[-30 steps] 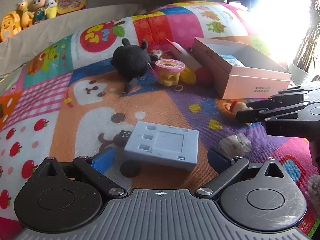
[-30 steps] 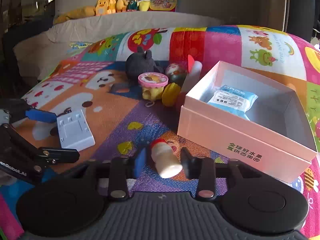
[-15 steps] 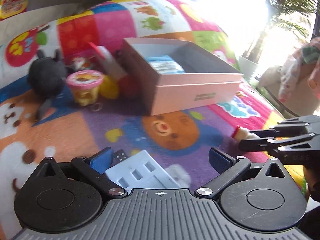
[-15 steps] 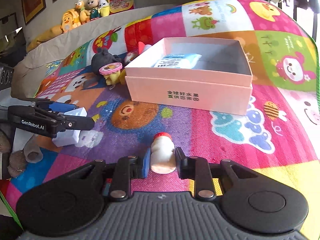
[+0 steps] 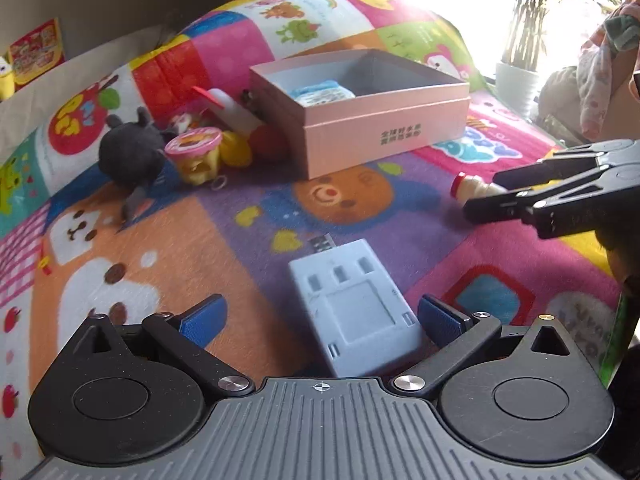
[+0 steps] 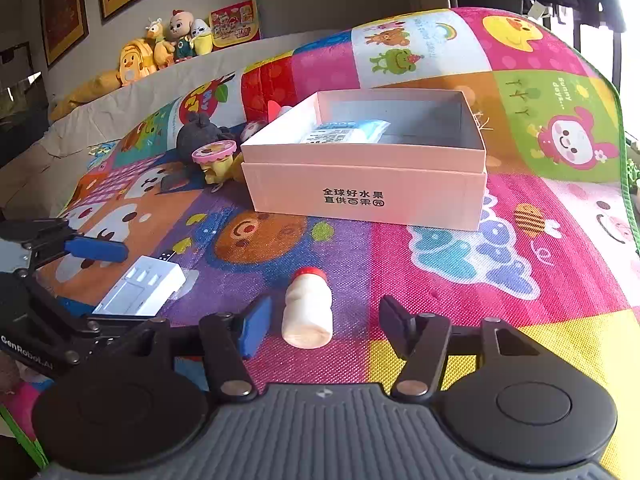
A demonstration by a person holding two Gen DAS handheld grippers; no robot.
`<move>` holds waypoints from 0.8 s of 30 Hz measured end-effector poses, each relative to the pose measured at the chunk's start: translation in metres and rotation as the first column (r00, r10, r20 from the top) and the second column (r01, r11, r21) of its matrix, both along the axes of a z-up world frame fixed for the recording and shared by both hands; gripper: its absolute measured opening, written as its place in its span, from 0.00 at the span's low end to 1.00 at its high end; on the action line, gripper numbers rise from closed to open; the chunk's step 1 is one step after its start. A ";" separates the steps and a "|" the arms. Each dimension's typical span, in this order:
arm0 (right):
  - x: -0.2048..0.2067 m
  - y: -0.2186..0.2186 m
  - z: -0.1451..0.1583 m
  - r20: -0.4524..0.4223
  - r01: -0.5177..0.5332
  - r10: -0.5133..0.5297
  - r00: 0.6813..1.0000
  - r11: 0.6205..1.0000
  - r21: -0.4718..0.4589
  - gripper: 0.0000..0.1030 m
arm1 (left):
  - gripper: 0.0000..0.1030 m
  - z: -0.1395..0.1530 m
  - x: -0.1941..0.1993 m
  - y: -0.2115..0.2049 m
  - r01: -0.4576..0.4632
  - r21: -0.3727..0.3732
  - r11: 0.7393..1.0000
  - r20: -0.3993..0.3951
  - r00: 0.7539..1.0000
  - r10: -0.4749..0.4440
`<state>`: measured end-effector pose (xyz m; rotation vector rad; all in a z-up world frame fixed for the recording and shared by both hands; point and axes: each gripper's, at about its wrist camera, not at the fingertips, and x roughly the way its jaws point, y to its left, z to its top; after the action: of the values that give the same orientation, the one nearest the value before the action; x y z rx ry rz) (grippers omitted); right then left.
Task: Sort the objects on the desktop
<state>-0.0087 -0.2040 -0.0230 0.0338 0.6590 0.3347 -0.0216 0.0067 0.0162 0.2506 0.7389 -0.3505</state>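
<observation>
R gripper (image 6: 320, 322) opening, bottle (image 6: 307, 308) untouched; only L view shows plant (image 5: 520, 56).

The pink box (image 6: 362, 196) carries two lines of dark Chinese print on its front wall, reading 全球好水果 over 直供百果园. At ten o'clock from the box's print, the left gripper (image 6: 96, 276) shows white lettering, "GenRobot.AI", along its black side. At two o'clock, a green square of the play mat (image 6: 560, 92) reads "Sunny days...", turned sideways.
</observation>
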 end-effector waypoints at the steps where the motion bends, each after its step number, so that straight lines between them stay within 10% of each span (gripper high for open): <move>1: 0.000 0.000 0.000 0.002 0.002 -0.002 1.000 1.000 0.000 0.66 | 1.00 0.001 -0.001 0.005 -0.017 0.030 0.999 0.008 1.000 0.017; 6: -0.003 0.003 0.001 0.023 0.007 -0.007 1.000 1.000 -0.017 0.72 | 1.00 0.005 0.006 0.033 -0.260 0.202 0.944 0.132 0.963 0.237; 12: -0.005 0.007 0.001 0.037 0.007 -0.005 0.999 0.999 -0.046 0.76 | 1.00 0.016 0.013 0.048 -0.205 -0.156 0.966 -0.023 0.979 0.204; 24: -0.008 0.010 0.002 0.049 -0.002 0.005 0.999 0.998 -0.062 0.83 | 1.00 -0.007 0.046 0.011 -0.189 -0.092 0.978 -0.017 0.982 0.188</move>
<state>-0.0169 -0.1937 -0.0215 -0.0350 0.6209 0.3177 0.0249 0.0173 0.0092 0.0898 0.7457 -0.2052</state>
